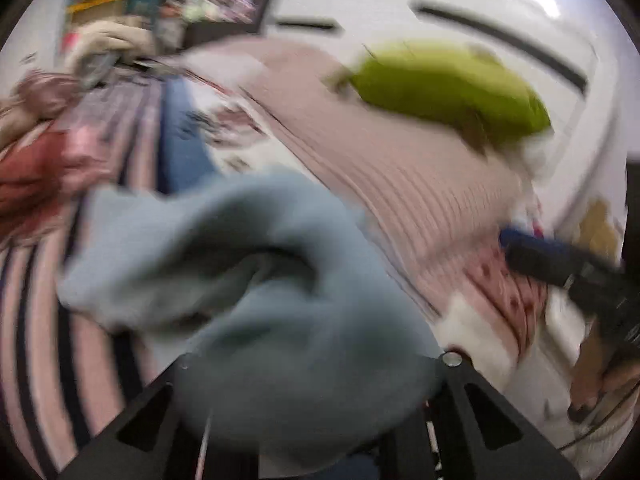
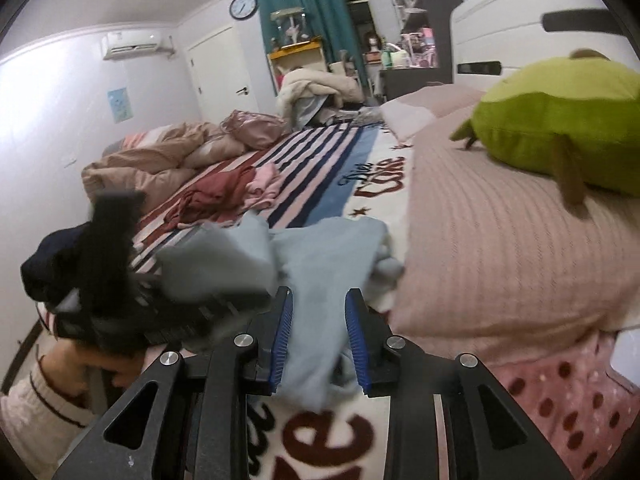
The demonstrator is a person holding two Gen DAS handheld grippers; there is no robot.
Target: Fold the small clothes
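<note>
Spread across the bed (image 2: 320, 168), a striped and lettered blanket, with a pink ribbed pillow (image 2: 500, 248) to the right and a green plush toy (image 2: 560, 128) lying on it. Further back, a heap of red and pink clothes (image 2: 236, 192) waiting on the stripes.

In front, a pale blue garment (image 2: 320, 264), rumpled, lying partly on the blanket beside the pillow edge and partly lifted. Gathered up by the left gripper (image 1: 312, 392), the cloth bunching over and hiding its fingertips; probably clamped on the fabric, though impossible to confirm from the blurred left wrist view. Right gripper (image 2: 318, 344) with blue-padded fingers (image 2: 280, 344) parted, straddling a strip of the same garment, nothing pinched.

Judged as mid-fold, carrying one side over. Best done by closing the right fingers on the strip to anchor it first, then drawing the lifted side across low and taut. Worth keeping clear of the pillow, so no edge snags. Worth flattening the bunch before letting go, since soft knit slumps and creases readily.
</note>
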